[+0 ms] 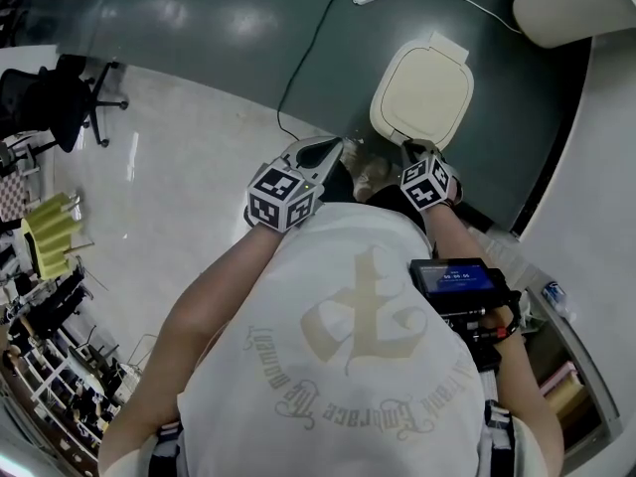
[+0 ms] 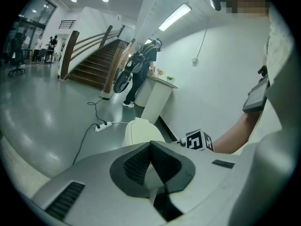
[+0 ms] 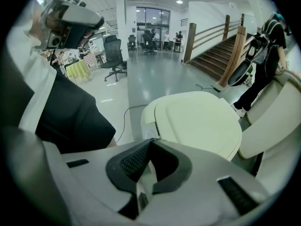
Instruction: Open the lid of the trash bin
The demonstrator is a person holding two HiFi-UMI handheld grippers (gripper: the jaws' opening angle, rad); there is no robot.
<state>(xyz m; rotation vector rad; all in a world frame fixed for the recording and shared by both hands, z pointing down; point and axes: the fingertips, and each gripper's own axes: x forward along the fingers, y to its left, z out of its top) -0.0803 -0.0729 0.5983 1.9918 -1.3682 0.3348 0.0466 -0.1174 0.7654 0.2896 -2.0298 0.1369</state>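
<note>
**Lid down, both tools empty**

The bin (image 1: 390, 117) stands on the dark floor (image 1: 199, 28) just ahead of the person, and its cream lid (image 1: 422, 92) lies flat and closed. The right tool (image 1: 415, 152) hovers just beside the lid's near edge, with its jaws pressed together on nothing. The left tool (image 1: 328, 150) is off to the side, near the bin but apart from it (its jaws are also together and empty).

The lid looks like smooth, rigid moulded plastic. It is probably light, stiff enough to lift from one edge, and slick under the pads. The near lip seems the best place to hook or pinch.

Its long axis runs away from the person. A small tab on the far end is likely the hinge, though I cannot tell for sure. If so, the lid would swing up and away from the person.
</note>
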